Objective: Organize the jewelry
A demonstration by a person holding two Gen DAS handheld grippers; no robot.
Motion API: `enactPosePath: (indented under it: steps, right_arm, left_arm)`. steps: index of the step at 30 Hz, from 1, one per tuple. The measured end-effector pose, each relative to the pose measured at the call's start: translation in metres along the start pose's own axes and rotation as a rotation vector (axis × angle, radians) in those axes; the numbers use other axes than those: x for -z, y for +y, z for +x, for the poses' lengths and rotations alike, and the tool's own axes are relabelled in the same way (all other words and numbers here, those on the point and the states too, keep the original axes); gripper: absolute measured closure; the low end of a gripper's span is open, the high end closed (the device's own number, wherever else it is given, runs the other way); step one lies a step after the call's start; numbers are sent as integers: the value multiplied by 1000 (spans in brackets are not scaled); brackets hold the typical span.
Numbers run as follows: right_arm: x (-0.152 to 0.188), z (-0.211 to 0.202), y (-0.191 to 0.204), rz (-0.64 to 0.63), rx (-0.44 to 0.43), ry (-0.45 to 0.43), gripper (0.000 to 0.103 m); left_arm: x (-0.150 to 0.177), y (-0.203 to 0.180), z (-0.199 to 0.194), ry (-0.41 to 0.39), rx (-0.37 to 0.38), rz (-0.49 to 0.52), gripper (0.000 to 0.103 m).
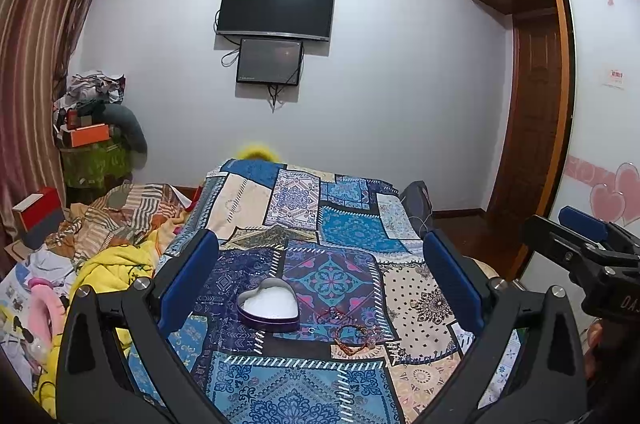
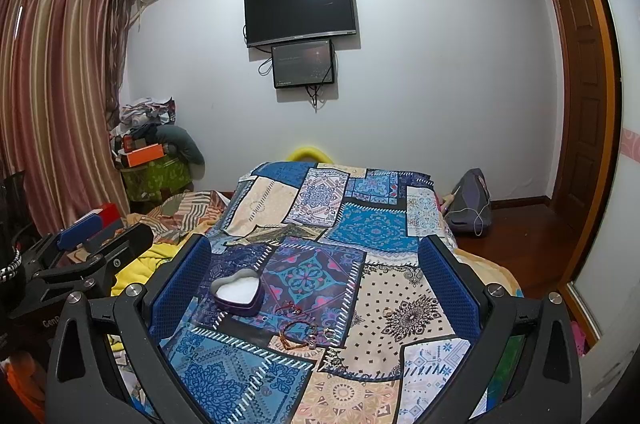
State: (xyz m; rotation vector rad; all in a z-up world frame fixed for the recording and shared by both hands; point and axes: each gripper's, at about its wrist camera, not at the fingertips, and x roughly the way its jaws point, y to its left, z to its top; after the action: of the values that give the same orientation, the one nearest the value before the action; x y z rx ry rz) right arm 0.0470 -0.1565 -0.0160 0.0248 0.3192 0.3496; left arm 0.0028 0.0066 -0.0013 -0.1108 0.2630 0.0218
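A purple heart-shaped tin (image 1: 268, 308) with a white lining lies open on the patchwork cloth (image 1: 304, 384); it also shows in the right wrist view (image 2: 239, 294). Just right of it lie beaded bracelets (image 1: 352, 338) (image 2: 298, 334), a red string bracelet (image 2: 289, 310), and small rings (image 1: 413, 303) (image 2: 387, 312). My left gripper (image 1: 320, 264) is open and empty, held above the cloth with the tin between its fingers in view. My right gripper (image 2: 316, 264) is open and empty, likewise above the cloth. Each gripper shows at the edge of the other's view (image 1: 584, 240) (image 2: 92, 236).
Crumpled yellow and striped bedding (image 1: 116, 244) lies left of the cloth. A cluttered pile (image 2: 152, 143) stands in the far left corner by the curtains. A grey bag (image 2: 470, 203) sits on the floor at right. A TV (image 1: 276, 7) hangs on the far wall.
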Motion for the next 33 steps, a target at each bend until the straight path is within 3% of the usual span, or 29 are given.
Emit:
enactPosePath:
  steps: [33]
  right_arm:
    - [-2,-6,3,-3,-1,-1,0]
  left_arm:
    - [2,2,1,0,-23,-1,0]
